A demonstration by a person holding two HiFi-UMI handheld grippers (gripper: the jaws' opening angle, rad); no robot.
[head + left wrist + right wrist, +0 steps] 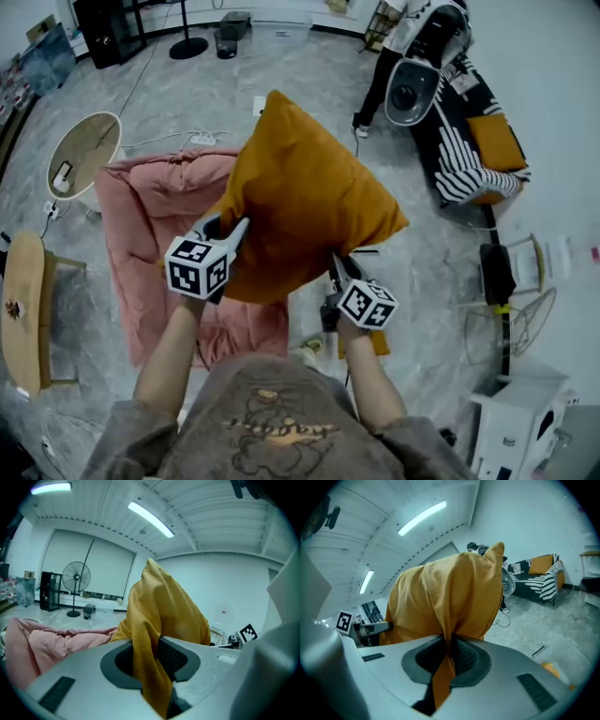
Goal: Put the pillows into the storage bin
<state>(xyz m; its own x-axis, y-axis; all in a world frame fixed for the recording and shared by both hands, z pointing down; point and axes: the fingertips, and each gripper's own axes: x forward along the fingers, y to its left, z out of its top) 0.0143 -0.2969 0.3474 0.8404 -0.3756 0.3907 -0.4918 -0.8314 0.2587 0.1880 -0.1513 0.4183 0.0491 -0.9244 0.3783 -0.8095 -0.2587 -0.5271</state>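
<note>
Left gripper [228, 236]: clamped on a thick fold of the orange pillow [309, 202] at its lower left edge, cloth bunched between the pads.
Right gripper [336, 270]: jaws almost together, nipping a thin tuck of cover at the lower right edge.
Why two grips: big, floppy load. A pinch at each near corner likely keeps it spread flat and stops it swinging.
Where it hangs: in mid-air in front of the person, clear of the floor, partly over the pink quilt [150, 216].
Look of it: mustard-orange, square, plump through the middle, soft matte cover, far corner pointing away.
Storage bin: not picked out with any certainty in these views.
Stage, by the look of it: carrying, drop-off not yet done.
Risk: hold is on cover cloth only, so could slip.
</note>
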